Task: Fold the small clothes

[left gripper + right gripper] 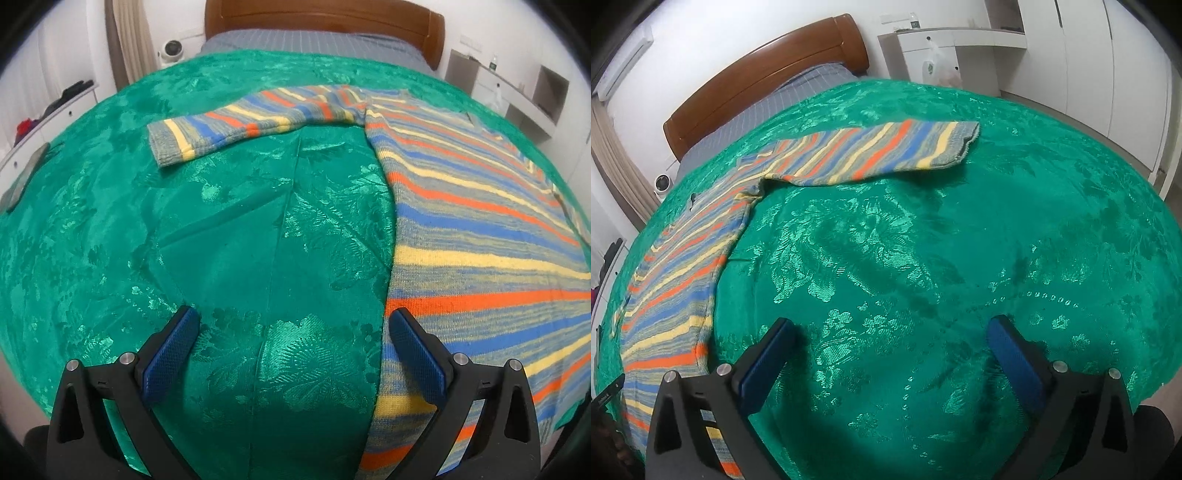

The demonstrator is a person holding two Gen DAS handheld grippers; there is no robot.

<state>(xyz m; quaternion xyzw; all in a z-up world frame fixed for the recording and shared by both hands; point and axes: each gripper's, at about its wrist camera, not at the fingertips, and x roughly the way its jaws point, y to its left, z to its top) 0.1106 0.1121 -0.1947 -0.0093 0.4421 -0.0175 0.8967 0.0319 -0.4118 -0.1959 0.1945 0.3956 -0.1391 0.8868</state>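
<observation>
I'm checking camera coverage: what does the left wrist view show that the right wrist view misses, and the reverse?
Only the left wrist view: the striped knit sweater's left sleeve and the open left claw. Only the right wrist view: its right sleeve, the open, empty right claw, and a white plastic bag. Both show the sweater body, green patterned bedspread and brown wooden headboard.

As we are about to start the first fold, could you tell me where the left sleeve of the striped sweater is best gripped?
Take the sleeve at its grey cuff, the free end lying flat on the green bedspread. Bring the open left tongs in from the cuff's outer side, so one finger can likely slide under the edge.
</observation>
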